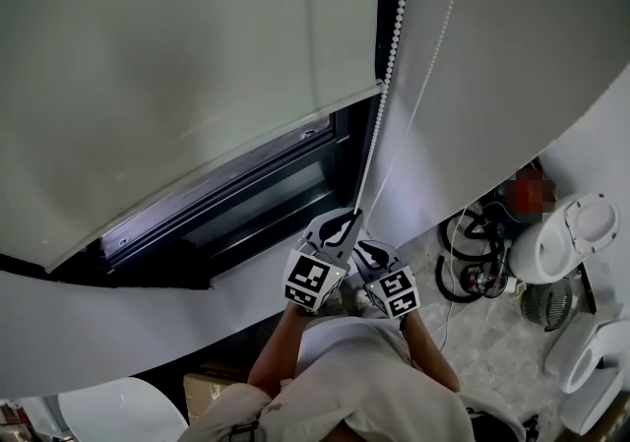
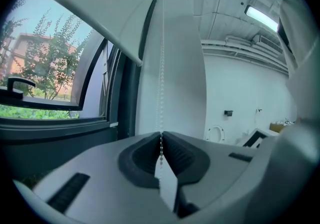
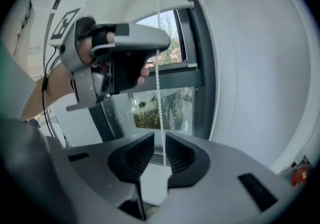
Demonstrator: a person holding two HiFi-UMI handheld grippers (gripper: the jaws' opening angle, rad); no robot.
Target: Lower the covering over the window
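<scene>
Hanging straight down beside the window frame [image 1: 295,184], long axis vertical, the bead chain [image 2: 161,68] is clamped in the closed left claw [image 2: 161,135] and passed ungripped between the parted right claw [image 3: 159,140] just below, roller blind [image 1: 177,56] part-lowered.

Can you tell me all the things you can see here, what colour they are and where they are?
roller blind: one, white, partway down over the window
window: one, dark frame, showing below the blind
bead chain: one, white, two strands hanging at the blind's right side
trees: several, green, outside the glass
ceiling light: one, white, high up in the room
cables: one coiled bundle, black, on the floor at the right
left claw: one, grey, shut on the bead chain
right claw: one, grey, open just below the left one, with the chain between its jaws but not pinched
</scene>
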